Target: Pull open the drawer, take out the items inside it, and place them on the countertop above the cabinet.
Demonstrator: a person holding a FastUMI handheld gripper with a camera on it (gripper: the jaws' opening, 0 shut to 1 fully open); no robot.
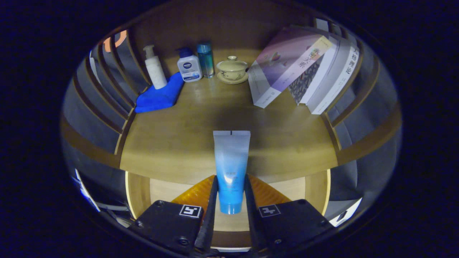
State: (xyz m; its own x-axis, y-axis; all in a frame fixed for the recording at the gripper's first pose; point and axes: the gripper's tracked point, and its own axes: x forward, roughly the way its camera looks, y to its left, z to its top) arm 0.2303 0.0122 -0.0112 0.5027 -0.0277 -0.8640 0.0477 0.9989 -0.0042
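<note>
My gripper (pixel 230 193) is shut on a blue and white squeeze tube (pixel 231 161), both fingers pressing its lower body near the cap. The tube stands upright, flat sealed end up, held over the front edge of the wooden countertop (pixel 172 143). Below and behind the fingers lies the open drawer (pixel 315 186), with an orange object (pixel 267 191) showing inside it on both sides of the tube.
At the back of the countertop stand a white pump bottle (pixel 155 70), a white lotion bottle (pixel 189 68), a teal bottle (pixel 206 59) and a lidded tea bowl (pixel 232 70). A blue cloth (pixel 160 95) lies back left. Several books (pixel 304 71) lean at back right. Slatted sides flank the counter.
</note>
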